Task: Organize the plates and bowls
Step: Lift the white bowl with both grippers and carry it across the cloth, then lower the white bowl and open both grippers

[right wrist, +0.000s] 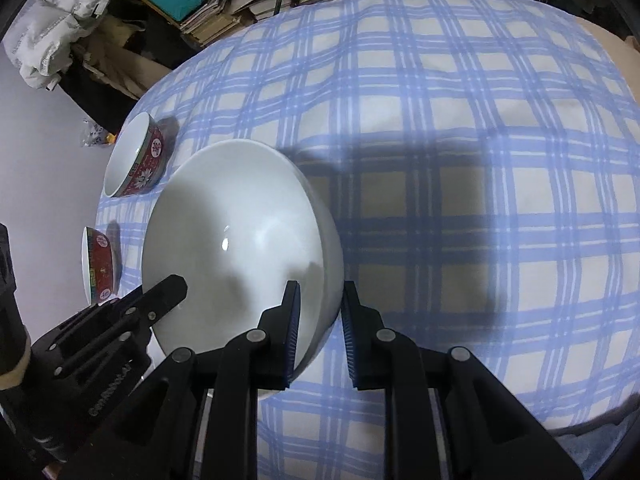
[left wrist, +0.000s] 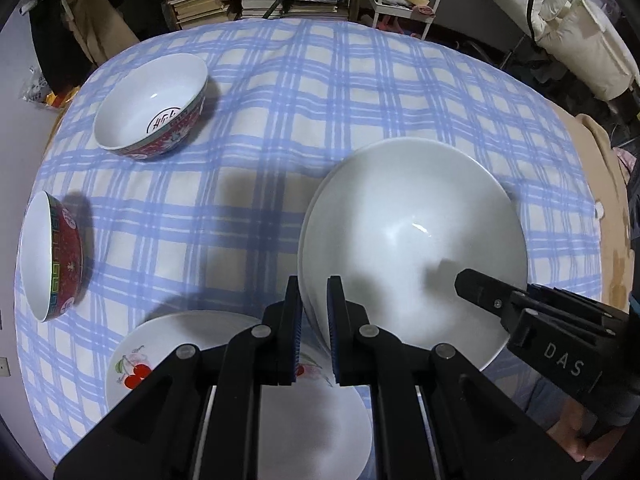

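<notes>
**Item held:** large plain white glazed ceramic bowl (left wrist: 412, 248). You carry it between both tools, clear of the blue-and-cream checked cloth (left wrist: 280, 120) that covers the worktop. It hangs above the white plate with a red cherry print (left wrist: 136, 364), which lies flat on the cloth.

**Left hand-held gripper** (left wrist: 314, 328): jaws clamped on the bowl's left rim, wall pinched between the blue pads.

**Right hand-held gripper** (right wrist: 320, 332): jaws closed on the opposite rim, likewise pinching the wall.

**Also on the cloth:** two red-patterned porcelain bowls with white interiors, one farther back (left wrist: 154, 106), one at the left edge (left wrist: 50, 256), both well apart from the held bowl.

**Risks, as judged:**
- Glazed rim, narrow pads: if your two hands drift apart or tilt unevenly, the bowl may rotate in the pinch and slip out.
- Setting down hard on the cherry plate could chip either piece; the plate's far side is hidden beneath the bowl, so centring is uncertain.
- The cloth looks rumpled and soft; an off-centre landing may leave the bowl rocking.
- Releasing one side first would drop the bowl onto its edge.
</notes>
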Demonstrator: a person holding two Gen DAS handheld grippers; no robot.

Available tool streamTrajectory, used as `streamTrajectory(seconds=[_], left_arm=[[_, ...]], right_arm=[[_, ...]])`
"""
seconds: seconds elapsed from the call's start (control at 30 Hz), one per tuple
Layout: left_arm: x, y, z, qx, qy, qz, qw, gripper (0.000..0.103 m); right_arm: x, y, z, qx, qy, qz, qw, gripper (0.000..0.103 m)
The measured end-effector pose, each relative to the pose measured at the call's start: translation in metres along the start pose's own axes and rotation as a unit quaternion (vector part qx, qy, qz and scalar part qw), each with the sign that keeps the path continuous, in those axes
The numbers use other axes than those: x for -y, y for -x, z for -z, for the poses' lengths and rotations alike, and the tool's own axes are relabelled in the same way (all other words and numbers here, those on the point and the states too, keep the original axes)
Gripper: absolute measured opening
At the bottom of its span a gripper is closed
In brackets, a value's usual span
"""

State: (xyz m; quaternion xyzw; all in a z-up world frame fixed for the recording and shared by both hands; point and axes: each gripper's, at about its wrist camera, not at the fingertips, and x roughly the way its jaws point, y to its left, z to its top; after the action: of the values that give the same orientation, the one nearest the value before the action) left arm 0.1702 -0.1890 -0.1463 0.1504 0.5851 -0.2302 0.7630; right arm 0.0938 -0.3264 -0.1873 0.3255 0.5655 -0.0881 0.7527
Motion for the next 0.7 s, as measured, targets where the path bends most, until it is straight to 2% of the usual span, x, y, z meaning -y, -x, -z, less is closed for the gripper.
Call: streamTrajectory(seconds=[0.17,0.53,0.7], left_arm=[[-0.005,-0.004,0.0,-0.008,0.01,0.011,0.9999,0.011],[-0.001,0.007,0.005,-0.002,-0.013,-0.019,0.9997,0.016],[-0.006,0.03,0.006,0.016,-0.018,-0.03,0.9993,0.017]], right_arm=[[0.001,-0.002,0.003,0.001,0.005,-0.002,1.0,0.021],[-0.011,0.007,0.009,0.011,0.039,0.025,0.999,0.024],[-0.01,0.022,0.006,0.025,0.031,0.024,0.999,0.024]])
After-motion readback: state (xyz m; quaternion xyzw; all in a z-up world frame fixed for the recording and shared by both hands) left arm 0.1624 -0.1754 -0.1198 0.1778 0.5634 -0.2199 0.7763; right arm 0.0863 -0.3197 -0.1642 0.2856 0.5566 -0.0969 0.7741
